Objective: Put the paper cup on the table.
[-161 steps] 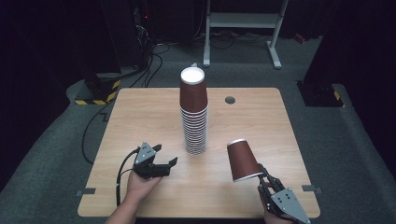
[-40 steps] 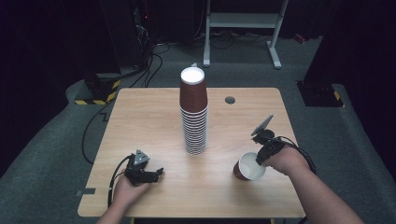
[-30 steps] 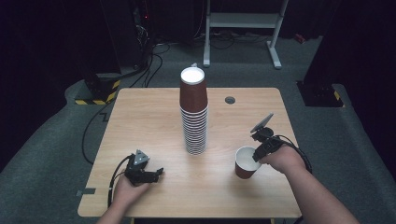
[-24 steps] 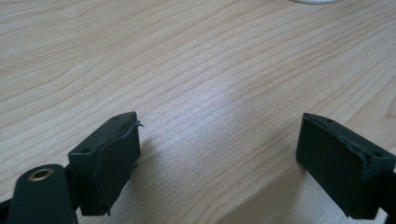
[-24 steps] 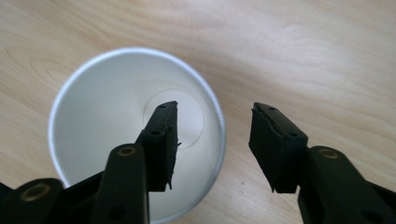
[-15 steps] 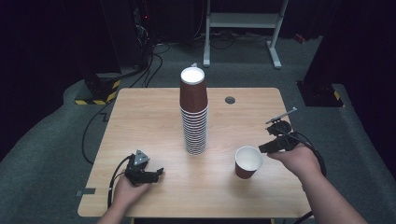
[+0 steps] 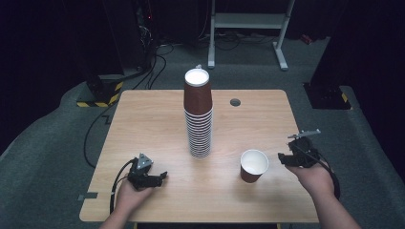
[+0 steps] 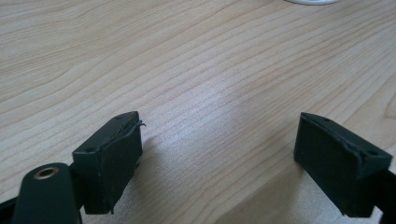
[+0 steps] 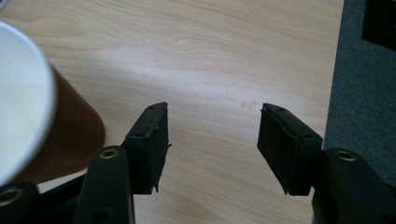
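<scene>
- Now upright on the surface (image 7: pixel 143 119): single cup (image 7: pixel 253 165), carried upside down in the right tongs (image 7: pixel 286 158) seconds back, set mouth-up and let go.
- Right tongs pulled away to the cup's right, just beside it, no contact; jaws spread wide with bare wood between them in the right gripper view, holding nothing.
- Left tongs (image 7: pixel 160 177) parked in the same spot near the front-left edge throughout, jaws wide apart, empty, hovering low over the wood grain.
- Tall stack of cups (image 7: pixel 198 119) standing mid-surface, upside down, white base on top, well apart from both hands.
- Loose cup between stack and right hand, nearer the hand, brown wall and white interior clear in the right gripper view (image 9: pixel 28 107).
- Risk, as a guess: light paper cup, easy to tip; a careless swing of the right tongs back toward the stack clips the rim and knocks it over.
- Second risk: tall stack, narrow footing; a sideways nudge while peeling off the next cup topples the lot.
</scene>
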Demonstrator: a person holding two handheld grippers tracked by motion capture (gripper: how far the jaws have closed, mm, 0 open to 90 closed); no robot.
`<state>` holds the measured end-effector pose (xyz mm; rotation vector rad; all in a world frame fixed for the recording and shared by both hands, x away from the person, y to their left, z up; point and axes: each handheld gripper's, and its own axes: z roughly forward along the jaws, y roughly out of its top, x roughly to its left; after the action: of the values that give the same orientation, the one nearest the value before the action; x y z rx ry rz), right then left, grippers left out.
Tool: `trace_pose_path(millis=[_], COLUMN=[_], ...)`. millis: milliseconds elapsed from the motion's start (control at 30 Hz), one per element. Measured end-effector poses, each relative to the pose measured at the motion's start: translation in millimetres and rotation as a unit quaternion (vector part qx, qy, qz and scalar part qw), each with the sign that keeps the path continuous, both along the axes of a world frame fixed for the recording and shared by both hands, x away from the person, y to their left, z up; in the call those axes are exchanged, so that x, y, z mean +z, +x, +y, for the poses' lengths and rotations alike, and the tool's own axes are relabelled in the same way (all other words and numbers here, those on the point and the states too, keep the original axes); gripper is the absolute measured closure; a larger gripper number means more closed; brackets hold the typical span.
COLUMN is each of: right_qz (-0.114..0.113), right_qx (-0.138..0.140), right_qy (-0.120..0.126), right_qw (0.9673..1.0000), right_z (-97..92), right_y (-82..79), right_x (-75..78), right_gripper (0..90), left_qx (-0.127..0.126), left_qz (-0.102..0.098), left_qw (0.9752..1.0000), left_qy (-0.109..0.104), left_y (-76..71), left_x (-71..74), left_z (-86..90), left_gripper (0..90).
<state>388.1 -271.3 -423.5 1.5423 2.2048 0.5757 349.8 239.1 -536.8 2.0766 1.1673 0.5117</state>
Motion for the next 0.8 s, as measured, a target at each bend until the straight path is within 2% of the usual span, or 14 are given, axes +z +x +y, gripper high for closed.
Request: trace_pose_path(millis=[133,200,267,333,367,433,533,800], right_qz=[-0.018,-0.034,-0.049,-0.064,-0.078,-0.109,-0.109,-0.109], right_qx=[-0.034,-0.038,-0.044,-0.045,-0.044,-0.043,-0.036,-0.045], right_qy=[0.023,0.022,0.035,0.039,0.048,0.062,0.063,0.062], right_qw=[0.999,0.9984,0.9972,0.9962,0.9949,0.9912,0.9914,0.9911], right_z=[-9.3,-10.7,-9.9,-8.2,-7.8,-7.8,-7.6,-5.5], right_y=[-8.9,-14.8,-20.3,-25.3,-28.2,-33.8,-35.8,-37.6], right_x=[-38.7,-60.0,-79.1,-94.8,-100.7,-107.2,-107.2,-107.3], right_gripper=[35.3,34.3,32.8,30.7,29.9,30.6,30.2,30.4], left_qx=[0.004,0.004,0.005,0.007,0.007,0.007,0.006,0.012], left_qz=[0.0,0.0,0.0,-0.001,-0.001,-0.001,-0.001,-0.001], left_qw=[1.0,1.0,1.0,1.0,1.0,1.0,1.0,0.9999], left_qy=[-0.002,-0.003,-0.002,-0.002,-0.002,-0.002,-0.001,-0.003], left_y=[-0.7,-0.5,-0.4,-0.4,-0.5,-0.8,-1.2,-2.8], left_x=[-0.3,-0.3,-0.3,-0.3,-0.4,-0.4,-0.3,-0.4], left_z=[-0.2,-0.1,0.0,0.2,0.2,0.1,0.1,-0.2], left_gripper=[15.4,15.3,15.2,15.1,15.1,15.2,15.8,16.2])
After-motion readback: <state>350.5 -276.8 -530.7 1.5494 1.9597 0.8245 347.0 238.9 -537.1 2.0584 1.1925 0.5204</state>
